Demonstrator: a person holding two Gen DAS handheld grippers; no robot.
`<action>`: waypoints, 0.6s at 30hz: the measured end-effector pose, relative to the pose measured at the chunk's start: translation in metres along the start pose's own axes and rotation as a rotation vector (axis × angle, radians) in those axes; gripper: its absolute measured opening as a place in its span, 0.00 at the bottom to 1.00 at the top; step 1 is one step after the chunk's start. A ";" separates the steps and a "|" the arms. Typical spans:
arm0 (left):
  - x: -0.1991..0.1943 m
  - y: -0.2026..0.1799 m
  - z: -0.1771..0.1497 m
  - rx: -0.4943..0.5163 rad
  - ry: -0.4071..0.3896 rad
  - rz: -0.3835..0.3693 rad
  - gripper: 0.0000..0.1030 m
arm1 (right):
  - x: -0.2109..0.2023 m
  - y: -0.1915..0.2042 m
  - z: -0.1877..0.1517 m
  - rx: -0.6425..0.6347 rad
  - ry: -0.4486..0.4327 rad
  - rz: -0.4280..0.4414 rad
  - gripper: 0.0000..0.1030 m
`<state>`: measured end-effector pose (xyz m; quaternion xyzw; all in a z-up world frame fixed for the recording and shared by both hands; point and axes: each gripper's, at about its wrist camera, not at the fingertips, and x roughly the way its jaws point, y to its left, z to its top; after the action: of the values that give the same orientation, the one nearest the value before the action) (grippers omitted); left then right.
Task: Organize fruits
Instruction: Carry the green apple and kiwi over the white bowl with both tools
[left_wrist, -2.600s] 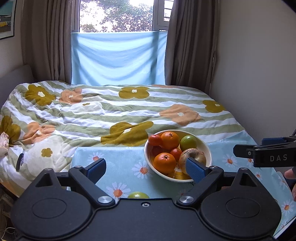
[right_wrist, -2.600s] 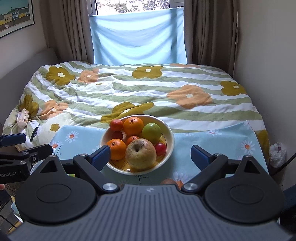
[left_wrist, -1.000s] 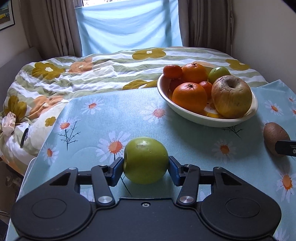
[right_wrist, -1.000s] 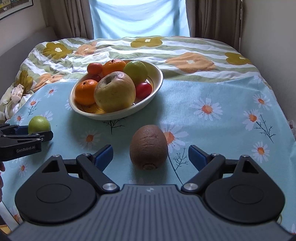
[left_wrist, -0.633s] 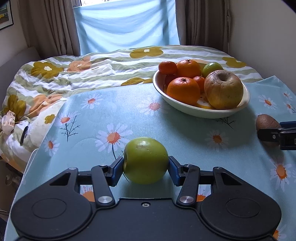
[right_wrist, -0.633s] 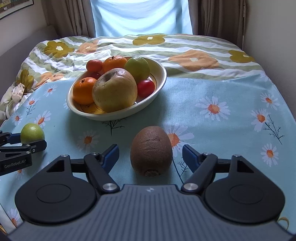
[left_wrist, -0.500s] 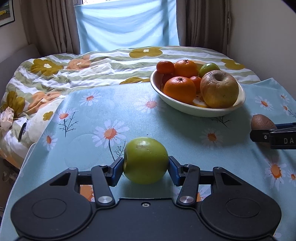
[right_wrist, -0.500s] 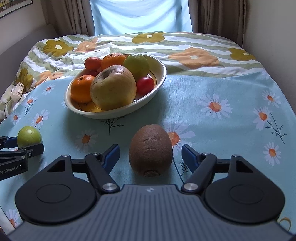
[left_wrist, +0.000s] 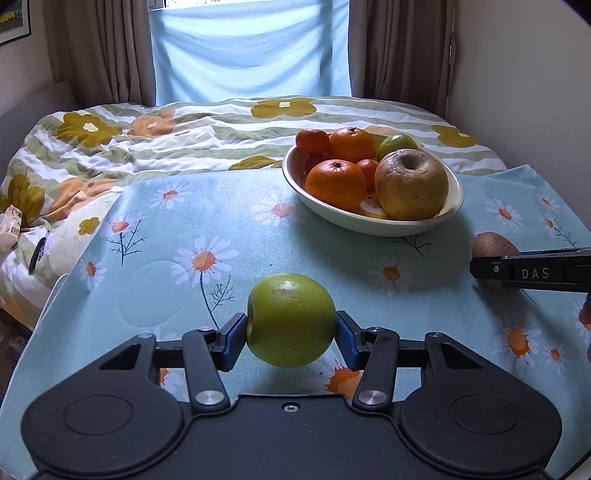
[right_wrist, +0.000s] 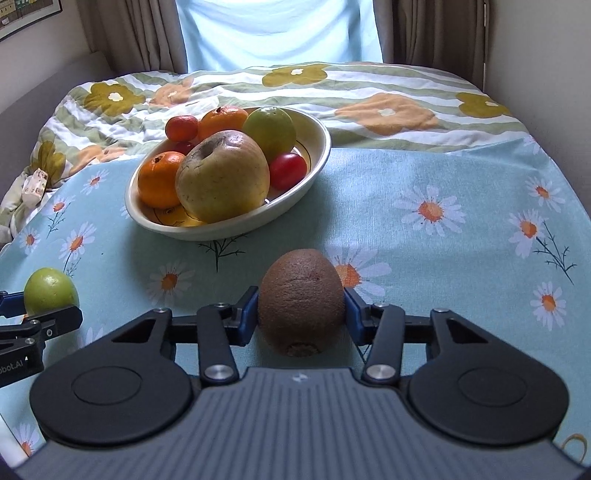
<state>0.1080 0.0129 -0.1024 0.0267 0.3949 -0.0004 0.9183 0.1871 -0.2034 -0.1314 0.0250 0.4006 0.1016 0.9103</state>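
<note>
My left gripper is shut on a green apple and holds it just above the daisy tablecloth; the apple also shows at the left of the right wrist view. My right gripper is shut on a brown kiwi, which shows in the left wrist view behind the right gripper's finger. A cream bowl holds oranges, a large yellow apple, a green fruit and small red fruits; in the right wrist view the bowl lies ahead to the left.
The table with the blue daisy cloth stands against a bed with a flowered, striped quilt. A wall is on the right. Curtains and a blue sheet hang behind the bed.
My right gripper's fingers have closed onto the kiwi. My left gripper still holds the green apple and has drifted slightly, so the bowl sits a little more to the left in view.
</note>
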 end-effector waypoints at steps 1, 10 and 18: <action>-0.002 0.000 0.001 0.001 -0.004 -0.001 0.54 | -0.001 0.000 0.000 0.002 -0.001 0.001 0.59; -0.025 -0.003 0.018 -0.005 -0.044 -0.020 0.54 | -0.030 0.001 0.014 0.014 -0.034 0.004 0.59; -0.051 -0.002 0.044 -0.002 -0.087 -0.033 0.54 | -0.068 0.012 0.039 -0.002 -0.069 0.008 0.59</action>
<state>0.1051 0.0073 -0.0350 0.0191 0.3552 -0.0165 0.9345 0.1686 -0.2041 -0.0544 0.0295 0.3689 0.1047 0.9231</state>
